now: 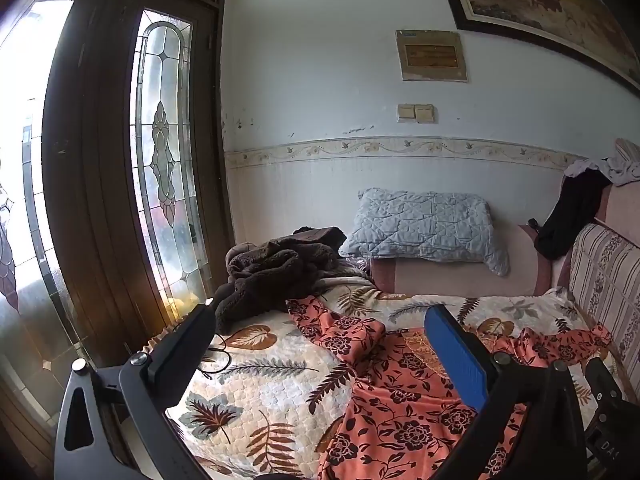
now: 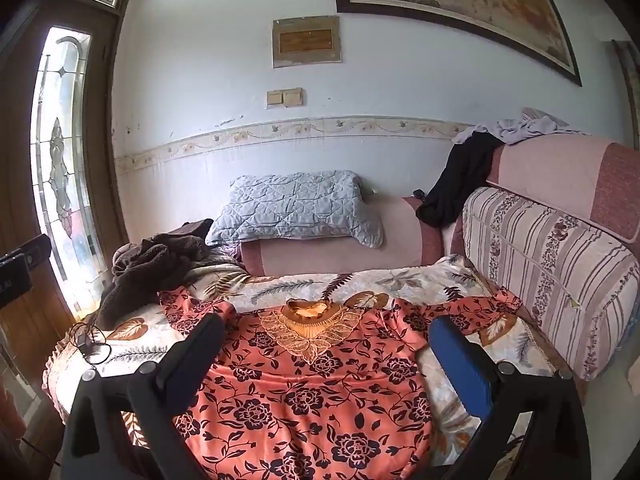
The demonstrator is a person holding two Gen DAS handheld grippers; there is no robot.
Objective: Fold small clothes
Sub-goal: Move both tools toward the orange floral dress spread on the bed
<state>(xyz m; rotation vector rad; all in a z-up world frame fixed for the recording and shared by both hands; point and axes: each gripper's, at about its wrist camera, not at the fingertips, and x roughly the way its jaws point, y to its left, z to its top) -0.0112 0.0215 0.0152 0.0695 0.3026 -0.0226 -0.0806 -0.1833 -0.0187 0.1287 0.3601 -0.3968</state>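
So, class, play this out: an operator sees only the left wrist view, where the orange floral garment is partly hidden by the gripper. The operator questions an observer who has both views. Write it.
Operator: Is the neckline visible?
Observer: Yes, the embroidered collar faces the pillow.
Operator: Is the right gripper holding anything?
Observer: No, the right gripper is open above the orange floral garment.
Operator: And the right sleeve?
Observer: The right sleeve lies spread toward the striped cushion.
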